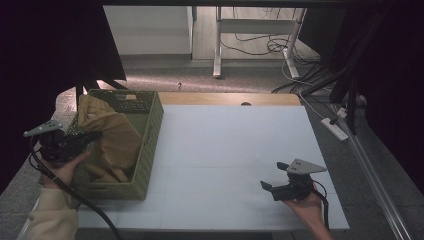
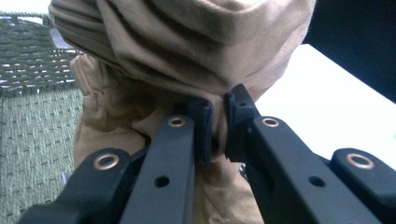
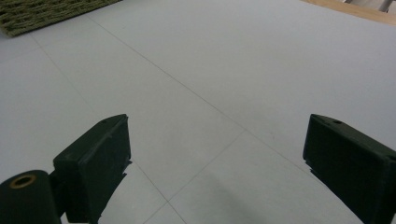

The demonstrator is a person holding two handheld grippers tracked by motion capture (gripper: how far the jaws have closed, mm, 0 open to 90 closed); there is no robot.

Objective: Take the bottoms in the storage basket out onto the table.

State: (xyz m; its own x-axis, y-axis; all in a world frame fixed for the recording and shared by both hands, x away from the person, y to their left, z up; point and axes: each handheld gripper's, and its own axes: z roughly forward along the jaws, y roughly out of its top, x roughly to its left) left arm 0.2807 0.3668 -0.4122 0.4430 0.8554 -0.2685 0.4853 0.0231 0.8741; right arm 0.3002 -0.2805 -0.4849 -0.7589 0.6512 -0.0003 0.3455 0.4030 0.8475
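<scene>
The tan cloth [image 1: 116, 137] is a soft, matte fabric, bunched into deep folds and creases, sandy brown with darker shadowed hollows. It lies inside the green woven basket [image 1: 150, 150] at the left side of the white bench [image 1: 235, 150], its upper part heaped above the basket's near rim. The left gripper [image 1: 92, 136] reaches in over the basket's left wall, and in the left gripper view its jaws are clamped together on a pinched fold of the cloth [image 2: 187, 56], which bulges in a gathered mass just above them.

Much of the cloth is buried in the basket, and its edges and full shape cannot be made out; whether it is a garment or a plain sheet cannot be told. The basket's floor is covered.

The heap runs lengthwise along the basket, from the near end toward the far end, with no clear pointing direction.

The right gripper [image 1: 268, 187] hovers over bare bench at the near right, jaws standing wide apart with nothing between them.
</scene>
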